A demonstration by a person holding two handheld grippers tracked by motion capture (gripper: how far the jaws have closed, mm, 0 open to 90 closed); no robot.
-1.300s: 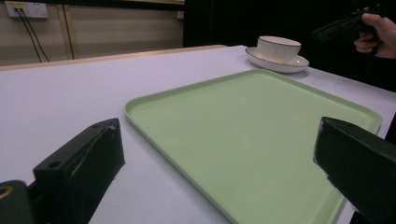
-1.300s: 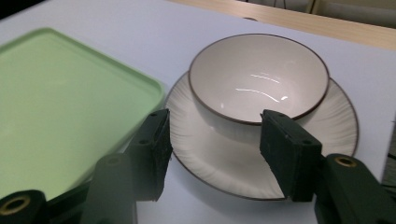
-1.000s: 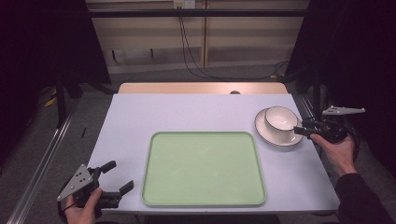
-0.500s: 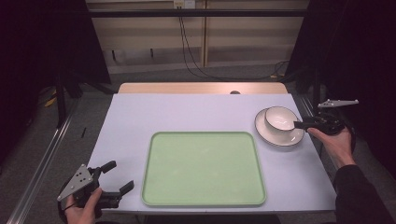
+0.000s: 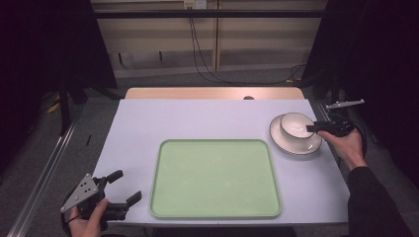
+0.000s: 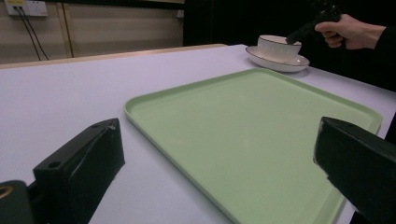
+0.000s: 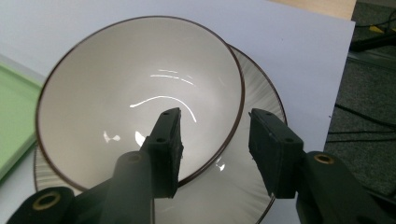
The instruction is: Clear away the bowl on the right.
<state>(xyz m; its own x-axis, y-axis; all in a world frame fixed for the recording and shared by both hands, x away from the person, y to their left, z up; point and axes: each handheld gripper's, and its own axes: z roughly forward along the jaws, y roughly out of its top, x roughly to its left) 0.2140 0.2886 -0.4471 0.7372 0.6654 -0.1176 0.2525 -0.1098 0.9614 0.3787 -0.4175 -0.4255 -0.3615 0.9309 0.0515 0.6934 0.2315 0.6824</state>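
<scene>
A white bowl (image 5: 296, 124) with a dark rim stands on a white ribbed plate (image 5: 296, 144) at the table's right side. My right gripper (image 5: 310, 128) reaches in from the right. In the right gripper view its jaws (image 7: 215, 114) straddle the bowl's (image 7: 140, 93) near rim, one finger inside and one outside over the plate (image 7: 252, 196). The jaws have just been closing, with a gap still left at the rim. My left gripper (image 5: 127, 186) rests open at the front left corner, nothing between its jaws (image 6: 217, 128).
A light green tray (image 5: 215, 177) lies empty in the middle of the lilac table top (image 5: 197, 118). The table's right edge runs just beyond the plate. Cables hang from a socket on the far wall (image 5: 197, 44).
My right gripper has moved left from beside the plate to the bowl, so its jaws now span the rim. The left gripper has stayed put.
</scene>
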